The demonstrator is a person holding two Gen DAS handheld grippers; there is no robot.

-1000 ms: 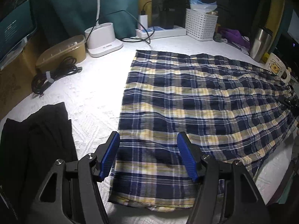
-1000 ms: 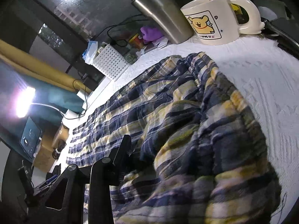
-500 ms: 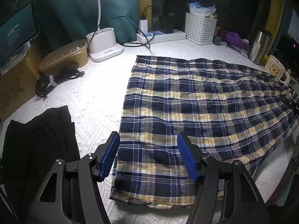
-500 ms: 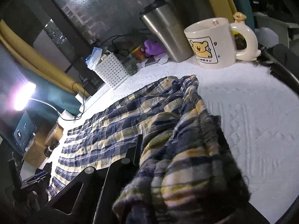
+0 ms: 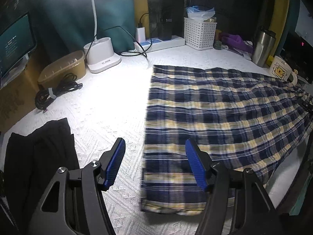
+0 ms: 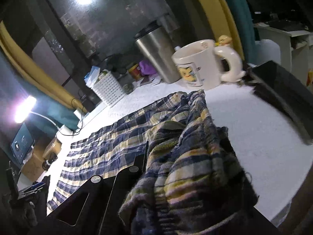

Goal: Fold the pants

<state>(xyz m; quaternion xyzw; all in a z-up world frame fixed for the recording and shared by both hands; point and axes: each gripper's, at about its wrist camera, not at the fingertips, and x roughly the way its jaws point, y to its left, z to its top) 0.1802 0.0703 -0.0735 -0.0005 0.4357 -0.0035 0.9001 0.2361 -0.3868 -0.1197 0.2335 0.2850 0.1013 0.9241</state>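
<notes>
Leftmost on the white textured tablecloth (image 5: 109,105) lies a black garment (image 5: 37,156); beside it the left gripper (image 5: 154,164) hovers with blue pads spread and empty over the hem end of the plaid pants (image 5: 215,117), spread flat. Farther right, the right gripper (image 6: 156,156) is pinched shut on the bunched waistband, raised near a bear mug (image 6: 197,66) and steel tumbler (image 6: 156,52).

The pants (image 5: 225,117) were navy-and-yellow plaid, the cloth (image 5: 109,101) white, the garment (image 5: 37,152) at lower left black, the basket (image 5: 199,33) white, the tumbler (image 5: 263,46) silver.
</notes>
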